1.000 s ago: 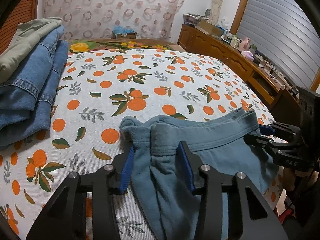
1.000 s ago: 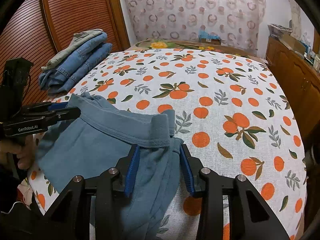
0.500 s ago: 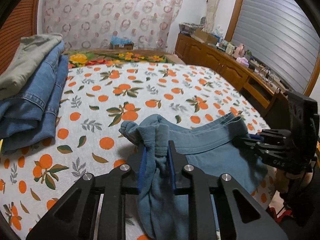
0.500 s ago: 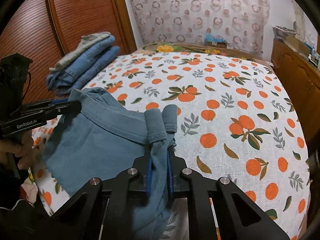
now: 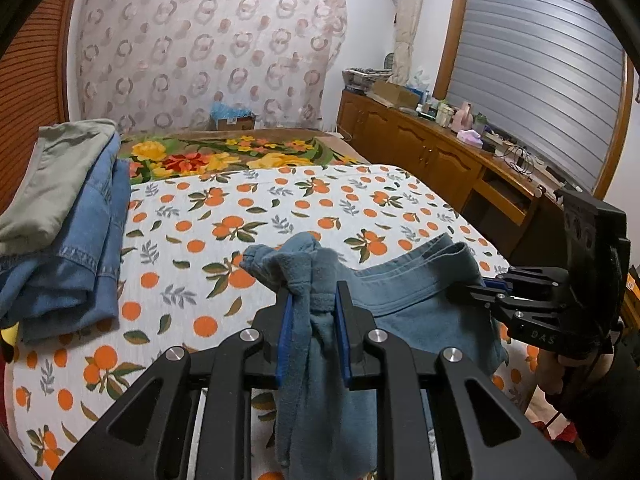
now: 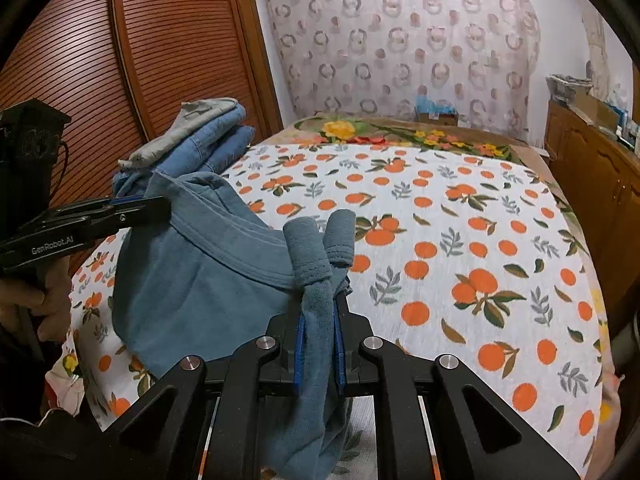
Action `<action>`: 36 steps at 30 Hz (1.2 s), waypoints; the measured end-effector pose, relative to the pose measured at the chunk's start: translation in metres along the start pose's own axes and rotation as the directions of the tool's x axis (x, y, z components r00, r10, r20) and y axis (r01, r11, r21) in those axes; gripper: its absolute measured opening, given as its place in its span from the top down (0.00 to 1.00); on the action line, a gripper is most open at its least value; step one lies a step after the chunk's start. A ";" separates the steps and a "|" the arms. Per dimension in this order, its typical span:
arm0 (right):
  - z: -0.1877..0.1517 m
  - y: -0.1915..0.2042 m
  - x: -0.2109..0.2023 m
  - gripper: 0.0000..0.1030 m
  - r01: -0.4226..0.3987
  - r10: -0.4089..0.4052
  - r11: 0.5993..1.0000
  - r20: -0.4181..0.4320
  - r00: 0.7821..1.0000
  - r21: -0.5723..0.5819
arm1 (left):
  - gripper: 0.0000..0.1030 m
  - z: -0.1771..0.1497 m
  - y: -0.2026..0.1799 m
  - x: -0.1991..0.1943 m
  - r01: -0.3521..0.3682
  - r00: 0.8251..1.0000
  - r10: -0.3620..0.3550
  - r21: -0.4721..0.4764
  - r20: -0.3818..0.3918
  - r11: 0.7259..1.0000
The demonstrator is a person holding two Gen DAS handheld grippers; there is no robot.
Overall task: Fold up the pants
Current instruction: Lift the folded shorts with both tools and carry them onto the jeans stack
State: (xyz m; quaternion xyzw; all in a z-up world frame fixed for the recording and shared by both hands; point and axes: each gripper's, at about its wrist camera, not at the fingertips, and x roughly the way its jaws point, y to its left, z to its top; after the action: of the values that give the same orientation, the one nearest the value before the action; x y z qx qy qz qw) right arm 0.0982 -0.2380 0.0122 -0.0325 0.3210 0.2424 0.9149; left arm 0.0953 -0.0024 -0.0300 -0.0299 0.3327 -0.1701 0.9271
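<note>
Gripping opposite ends of the waistband, the left gripper (image 5: 311, 326) and right gripper (image 6: 319, 346) are each clamped on the soft blue-grey fleece pants (image 6: 200, 276), which hang off the near edge of the orange-print cotton bedsheet (image 6: 460, 240). Good practice, as a judgement: keep the waistband taut and level, then lay the legs flat. Beyond lies a folded denim stack (image 5: 76, 248).

Orange-print bed (image 5: 280, 208); wooden sideboard (image 5: 440, 160); shuttered window (image 5: 536, 92)
</note>
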 end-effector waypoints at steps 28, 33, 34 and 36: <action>0.082 0.022 -0.012 0.89 -0.015 0.038 0.986 0.139 0.989 -0.168 | 0.80 0.055 0.019 -0.046 -0.059 0.987 0.053 0.033 0.152 0.998; 0.097 0.028 -0.001 0.89 -0.035 0.066 0.979 0.153 0.986 -0.199 | 0.80 0.059 0.033 -0.055 -0.087 0.981 0.084 0.010 0.174 0.996; 0.099 0.029 0.000 0.89 -0.040 0.072 0.978 0.153 0.986 -0.206 | 0.80 0.059 0.035 -0.055 -0.090 0.981 0.088 0.006 0.175 0.996; 0.105 0.031 0.005 0.89 -0.057 0.091 0.975 0.150 0.984 -0.216 | 0.80 0.061 0.041 -0.058 -0.101 0.978 0.100 -0.003 0.182 0.995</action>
State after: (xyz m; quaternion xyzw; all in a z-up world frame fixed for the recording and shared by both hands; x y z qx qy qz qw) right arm 0.1466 -0.1858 0.0955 -0.0980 0.2205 0.3110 0.9193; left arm 0.1036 0.0520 0.0452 -0.0256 0.2474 -0.1207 0.9610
